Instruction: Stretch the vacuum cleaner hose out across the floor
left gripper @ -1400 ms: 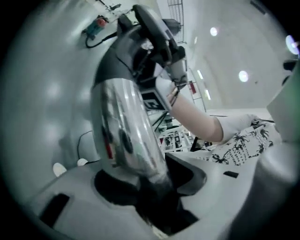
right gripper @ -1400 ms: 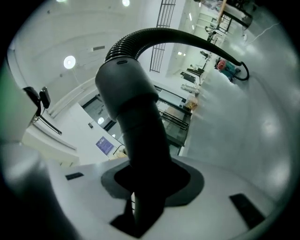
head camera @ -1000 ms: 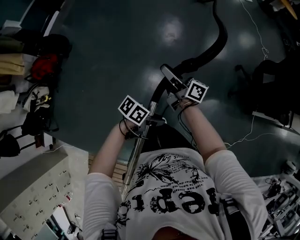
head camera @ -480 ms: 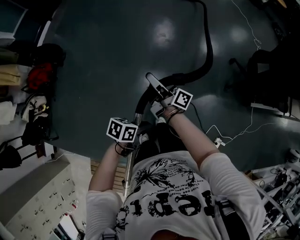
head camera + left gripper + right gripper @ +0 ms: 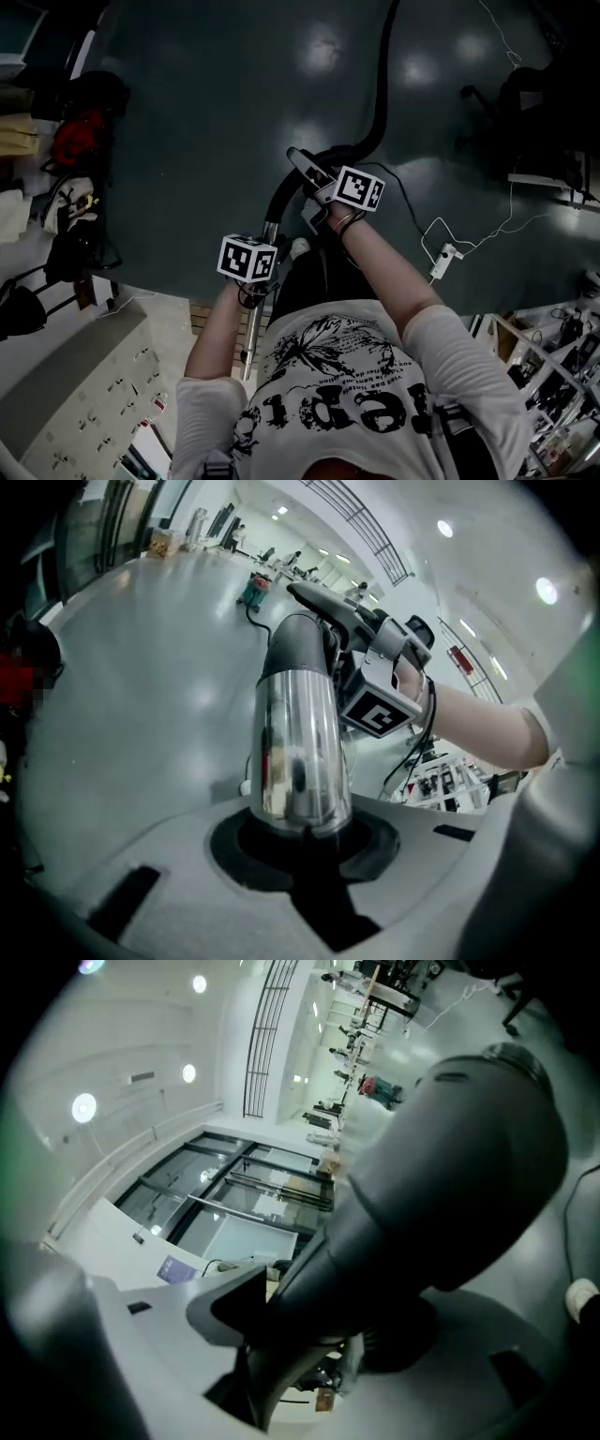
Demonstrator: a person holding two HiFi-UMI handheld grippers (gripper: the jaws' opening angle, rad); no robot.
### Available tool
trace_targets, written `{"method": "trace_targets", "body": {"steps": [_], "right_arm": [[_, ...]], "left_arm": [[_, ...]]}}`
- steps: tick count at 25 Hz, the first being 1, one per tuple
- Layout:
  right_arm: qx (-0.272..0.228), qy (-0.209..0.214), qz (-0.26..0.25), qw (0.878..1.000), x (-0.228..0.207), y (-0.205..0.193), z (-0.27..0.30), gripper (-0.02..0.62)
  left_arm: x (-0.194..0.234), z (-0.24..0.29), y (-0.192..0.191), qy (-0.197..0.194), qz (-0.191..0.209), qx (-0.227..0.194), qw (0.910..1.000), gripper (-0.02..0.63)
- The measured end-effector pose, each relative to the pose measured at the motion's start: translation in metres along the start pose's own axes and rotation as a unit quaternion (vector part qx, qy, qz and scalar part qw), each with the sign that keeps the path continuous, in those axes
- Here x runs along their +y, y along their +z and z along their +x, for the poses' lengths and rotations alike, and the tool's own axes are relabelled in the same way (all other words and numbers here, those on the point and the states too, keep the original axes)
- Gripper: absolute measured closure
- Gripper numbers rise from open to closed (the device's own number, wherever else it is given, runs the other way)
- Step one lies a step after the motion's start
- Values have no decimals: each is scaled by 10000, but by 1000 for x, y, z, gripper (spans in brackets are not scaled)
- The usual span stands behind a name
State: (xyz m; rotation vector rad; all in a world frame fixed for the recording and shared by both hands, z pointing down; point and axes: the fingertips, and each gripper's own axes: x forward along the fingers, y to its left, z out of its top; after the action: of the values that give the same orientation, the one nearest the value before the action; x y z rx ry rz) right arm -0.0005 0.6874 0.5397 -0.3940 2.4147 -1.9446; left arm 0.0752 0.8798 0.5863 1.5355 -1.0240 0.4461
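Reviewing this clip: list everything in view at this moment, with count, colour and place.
hose: one, black, running from the handle away across the floor.
handle: one, dark grey, curved, at the tube's top.
tube: one, chrome, below the handle.
power strip: one, white, on the floor at right.
clutter: several dark and red items, left edge, too dim to name.
floor: dark teal, glossy.
shirt: white, black print.
left gripper: shut on the tube.
right gripper: jaws have just been opening, handle between them.
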Motion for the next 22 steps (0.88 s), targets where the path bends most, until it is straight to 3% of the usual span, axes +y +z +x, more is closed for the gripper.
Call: {"method": "trace_targets", "body": {"steps": [7,12,19,22], "right_arm": [[669,-554,547,9947,-50,-91,-31,293],[1680,-551,1312,9755,-86,-144,-48,270],[2099,-339,1724,9618,-119,-157,-98,241],[1878,-246,1441,9713,-120,-143,-122,241]], "left_arm": [[32,8,-88,682,341,312,9966,535],[49,22,-132,1175,545,603,9897,535],[25,63,-158,1410,652,832,9844,538],[7,80,-160,1377,731,728,9851,541]]}}
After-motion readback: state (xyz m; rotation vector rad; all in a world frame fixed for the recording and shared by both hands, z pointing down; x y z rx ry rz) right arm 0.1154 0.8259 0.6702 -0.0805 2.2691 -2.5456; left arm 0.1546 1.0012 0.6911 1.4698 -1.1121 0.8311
